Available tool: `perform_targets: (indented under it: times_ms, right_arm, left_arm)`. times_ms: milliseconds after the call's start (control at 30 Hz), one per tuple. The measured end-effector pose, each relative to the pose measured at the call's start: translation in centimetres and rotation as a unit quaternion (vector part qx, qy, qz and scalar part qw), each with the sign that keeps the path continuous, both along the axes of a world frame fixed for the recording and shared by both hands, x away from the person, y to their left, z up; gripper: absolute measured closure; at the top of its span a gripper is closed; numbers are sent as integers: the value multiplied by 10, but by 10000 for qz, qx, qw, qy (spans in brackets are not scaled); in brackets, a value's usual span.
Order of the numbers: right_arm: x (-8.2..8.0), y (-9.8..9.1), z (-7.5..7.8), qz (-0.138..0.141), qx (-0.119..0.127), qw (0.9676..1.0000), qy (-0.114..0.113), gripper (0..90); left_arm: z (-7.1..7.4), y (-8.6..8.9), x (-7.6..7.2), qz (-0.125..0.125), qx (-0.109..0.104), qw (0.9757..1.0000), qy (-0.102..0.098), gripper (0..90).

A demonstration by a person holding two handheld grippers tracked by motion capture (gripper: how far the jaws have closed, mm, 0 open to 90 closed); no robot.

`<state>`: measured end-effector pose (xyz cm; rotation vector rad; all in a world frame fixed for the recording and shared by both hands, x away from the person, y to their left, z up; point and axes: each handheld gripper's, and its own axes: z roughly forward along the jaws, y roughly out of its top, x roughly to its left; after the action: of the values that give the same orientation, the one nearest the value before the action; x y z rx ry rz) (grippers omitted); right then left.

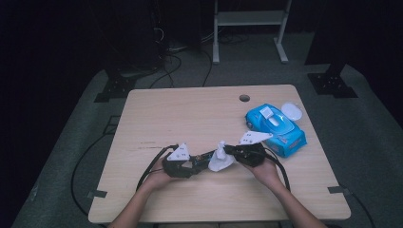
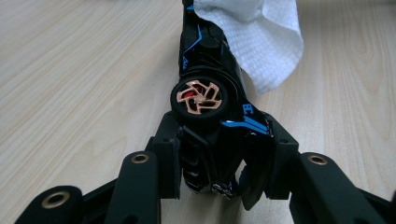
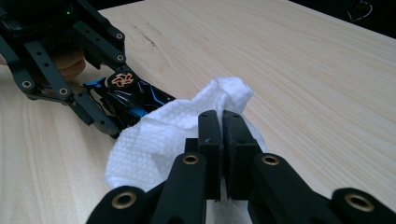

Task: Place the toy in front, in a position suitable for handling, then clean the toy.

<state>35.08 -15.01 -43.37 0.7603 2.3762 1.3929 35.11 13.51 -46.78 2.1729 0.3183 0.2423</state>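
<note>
Toy car (image 1: 202,159) sits mid-bench, left of the blue wipes pack (image 1: 275,124). In the left gripper view, fingers (image 2: 164,161) clamp its tail. In the right gripper view, fingers (image 3: 208,135) pinch the wipe (image 3: 154,140) against its nose; short, light strokes should clean best.

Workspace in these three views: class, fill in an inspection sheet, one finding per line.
Surface: wooden table, with a hole near its far edge.
Job's things: black toy car; white wipe against it.
Clutter: blue wipes pack, lid open.
Grippers: left gripper shut on the car; right gripper shut on the wipe.
Cables: one cable trails from each gripper.
Surroundings: grey floor, white frame, dark stands.
</note>
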Motion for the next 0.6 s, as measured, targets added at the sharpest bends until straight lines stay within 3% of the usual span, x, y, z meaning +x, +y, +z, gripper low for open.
perform_targets:
  times_ms: [100,200,233,333,467,600]
  right_arm:
    - [0,16,2,217,97,9997,109,863]
    - [-1,44,3,572,218,9981,115,863]
    - [-4,58,2,736,172,9971,104,863]
    - [-9,76,-1,925,-41,9956,-122,862]
    - [-2,48,3,536,-299,9977,-299,863]
    - [8,3,1,-67,-183,9997,-145,863]
  left_arm:
    - [2,-2,-1,-25,85,10000,-46,576]
    - [1,-2,0,-7,33,10000,12,576]
    - [1,-2,0,0,33,10000,17,576]
    - [1,0,0,-4,49,10000,20,576]
    - [1,-1,0,-13,91,10000,-21,576]
    - [1,-1,1,-1,77,10000,-7,575]
